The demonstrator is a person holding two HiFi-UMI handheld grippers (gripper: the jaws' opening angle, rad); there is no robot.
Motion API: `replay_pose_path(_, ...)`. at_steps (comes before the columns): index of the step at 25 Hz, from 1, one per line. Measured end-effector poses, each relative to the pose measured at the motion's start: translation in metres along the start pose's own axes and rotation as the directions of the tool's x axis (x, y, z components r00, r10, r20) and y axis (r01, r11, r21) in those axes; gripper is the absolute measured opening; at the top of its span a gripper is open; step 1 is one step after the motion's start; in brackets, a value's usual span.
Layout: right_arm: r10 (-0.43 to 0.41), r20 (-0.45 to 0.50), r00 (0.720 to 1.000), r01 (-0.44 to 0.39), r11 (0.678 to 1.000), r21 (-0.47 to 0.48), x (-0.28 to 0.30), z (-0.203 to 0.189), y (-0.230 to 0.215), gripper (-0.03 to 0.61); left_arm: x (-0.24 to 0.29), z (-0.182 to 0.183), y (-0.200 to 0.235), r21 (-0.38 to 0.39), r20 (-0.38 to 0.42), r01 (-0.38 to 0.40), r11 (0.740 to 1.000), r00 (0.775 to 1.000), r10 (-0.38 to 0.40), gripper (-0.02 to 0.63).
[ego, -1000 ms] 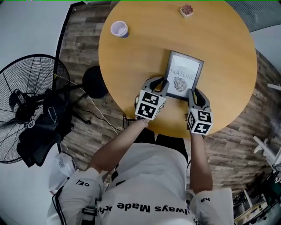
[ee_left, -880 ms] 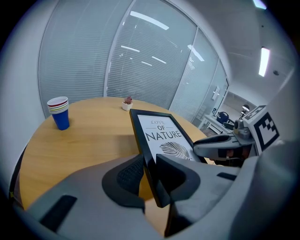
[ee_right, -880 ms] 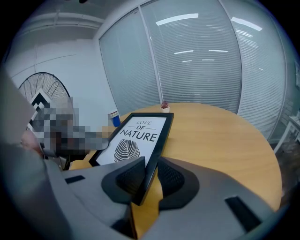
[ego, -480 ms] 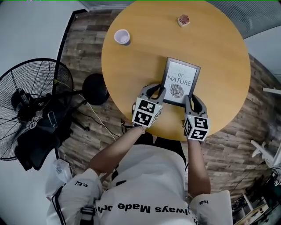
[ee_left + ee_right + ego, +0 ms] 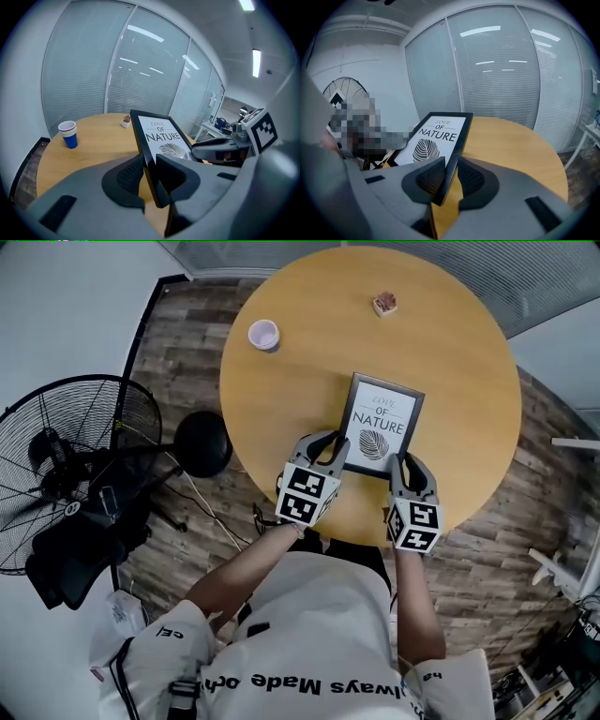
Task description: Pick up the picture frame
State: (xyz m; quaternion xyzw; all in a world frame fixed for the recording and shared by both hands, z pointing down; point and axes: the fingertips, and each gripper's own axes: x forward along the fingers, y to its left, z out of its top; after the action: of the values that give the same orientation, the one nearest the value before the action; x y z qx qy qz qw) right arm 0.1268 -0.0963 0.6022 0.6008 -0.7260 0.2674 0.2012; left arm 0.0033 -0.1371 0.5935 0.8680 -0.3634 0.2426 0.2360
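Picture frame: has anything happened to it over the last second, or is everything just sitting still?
The picture frame seems to have risen slightly: it looks larger against the table than before. The left gripper and right gripper stay on its near corners, shut on it. The cup and the small object at the far edge have not moved.

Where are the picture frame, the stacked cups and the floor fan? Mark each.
picture frame [image 5: 380,424], head view, middle of its print.
stacked cups [image 5: 69,136], left gripper view, blue side wall.
floor fan [image 5: 94,423], head view, wire guard.
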Motion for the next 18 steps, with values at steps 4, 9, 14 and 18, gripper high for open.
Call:
replay_pose_path(4,-0.001,0.018,1.0,0.001,1.0,-0.003,-0.009,0.012,0.003,0.099,-0.011,0.011,-0.003,0.001,0.023,-0.003,1.0,1.0,0.003,0.1)
replay_pose_path(9,0.001,0.043,0.999,-0.001,1.0,-0.01,-0.02,0.028,0.008,0.1,-0.025,0.028,-0.005,0.007,0.053,-0.009,1.0,0.999,0.008,0.098)
replay_pose_path(14,0.0,0.081,0.997,0.002,1.0,-0.021,-0.035,0.048,0.012,0.1,-0.041,0.047,-0.011,0.019,0.095,-0.013,1.0,0.995,0.011,0.098)
replay_pose_path(18,0.003,0.105,0.994,-0.001,1.0,-0.023,-0.046,0.063,0.016,0.1,-0.053,0.062,-0.014,0.019,0.127,-0.007,1.0,0.992,0.005,0.098)
